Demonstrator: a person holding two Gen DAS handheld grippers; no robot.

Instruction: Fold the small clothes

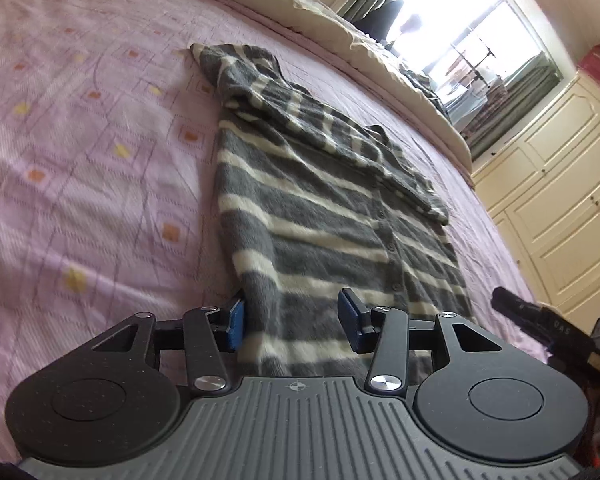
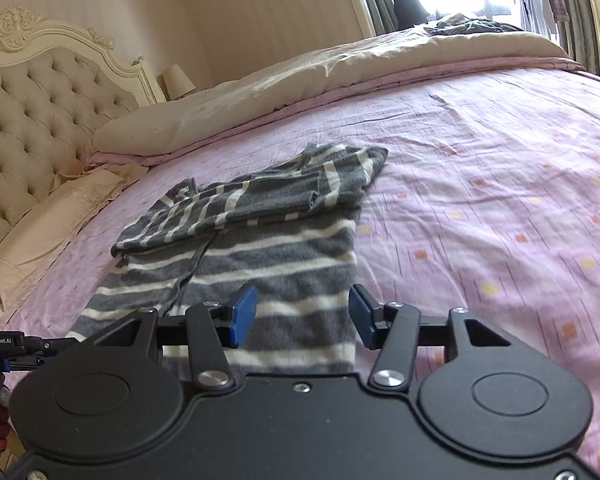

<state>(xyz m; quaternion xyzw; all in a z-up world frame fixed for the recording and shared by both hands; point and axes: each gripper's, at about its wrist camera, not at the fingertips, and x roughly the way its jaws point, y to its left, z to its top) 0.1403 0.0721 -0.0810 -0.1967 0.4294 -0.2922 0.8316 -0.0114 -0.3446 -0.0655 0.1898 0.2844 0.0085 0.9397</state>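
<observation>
- Left gripper [image 1: 296,320]: blue-padded jaws stand apart and grip nothing. They hang over the near left corner of the hem, the left pad at the folded side edge; likely poised to take that corner.
- Right gripper [image 2: 302,316]: jaws likewise parted and empty, straddling the near right corner of the hem, the right pad at the garment's edge. The matched poses suggest a two-handed lift of the hem for the next fold.
- Writing: the left device, at the left edge of the right wrist view, bears a white label [image 2: 2,340] reading "GenRobot.AI". The right device, at the right edge of the left wrist view, shows pale characters [image 1: 561,327], possibly "OAS"; too small to confirm.
- Striped cardigan [image 1: 320,216]: grey and cream, button placket up, laid flat lengthwise on the bed. Its sleeves [image 2: 260,196] are folded across the upper body, so the width is narrowed and a lengthwise fold appears to remain.
- Pink patterned bedspread [image 2: 500,200]: serves as the flat work surface.
- Cream duvet [image 2: 300,76]: pushed to the far side, leaving folding room.
- Tufted headboard [image 2: 40,112], cream wardrobe [image 1: 560,184]: background; no legible text.
</observation>
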